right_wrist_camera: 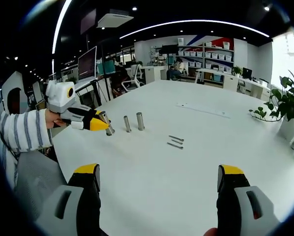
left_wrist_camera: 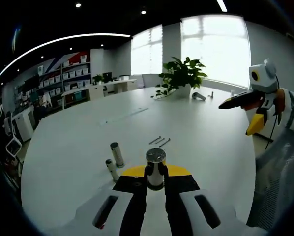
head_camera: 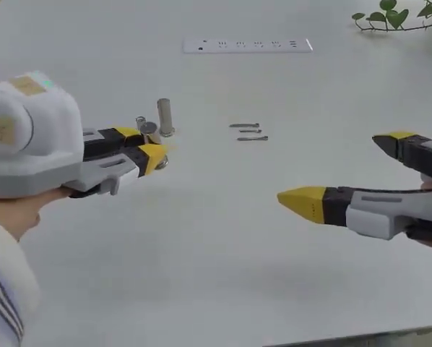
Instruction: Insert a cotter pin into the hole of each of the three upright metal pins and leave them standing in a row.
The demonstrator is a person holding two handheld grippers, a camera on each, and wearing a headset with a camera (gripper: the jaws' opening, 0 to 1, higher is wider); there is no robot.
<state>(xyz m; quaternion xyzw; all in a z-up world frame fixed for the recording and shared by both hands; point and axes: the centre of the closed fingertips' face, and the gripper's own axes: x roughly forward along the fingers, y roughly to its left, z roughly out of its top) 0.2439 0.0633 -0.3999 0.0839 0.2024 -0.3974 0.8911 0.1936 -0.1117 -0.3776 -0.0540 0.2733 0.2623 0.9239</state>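
Observation:
My left gripper [head_camera: 149, 143] is shut on a steel pin with a round head [left_wrist_camera: 156, 158], held just above the white table at the left. Two other metal pins stand upright just beyond it, a taller one [head_camera: 164, 117] and a thinner one [head_camera: 140, 123]; the left gripper view has them at left as well, the taller pin [left_wrist_camera: 117, 154] and the thinner pin [left_wrist_camera: 110, 169]. Three cotter pins [head_camera: 249, 131] lie side by side at mid-table. My right gripper [head_camera: 330, 168] hovers open at the right with nothing between its fingers, well short of the cotter pins [right_wrist_camera: 175, 141].
A white power strip [head_camera: 248, 45] lies flat at the far side of the table [head_camera: 216, 246]. A potted plant [head_camera: 400, 16] trails in at the far right corner. A striped sleeve [head_camera: 3, 296] sits at the near left.

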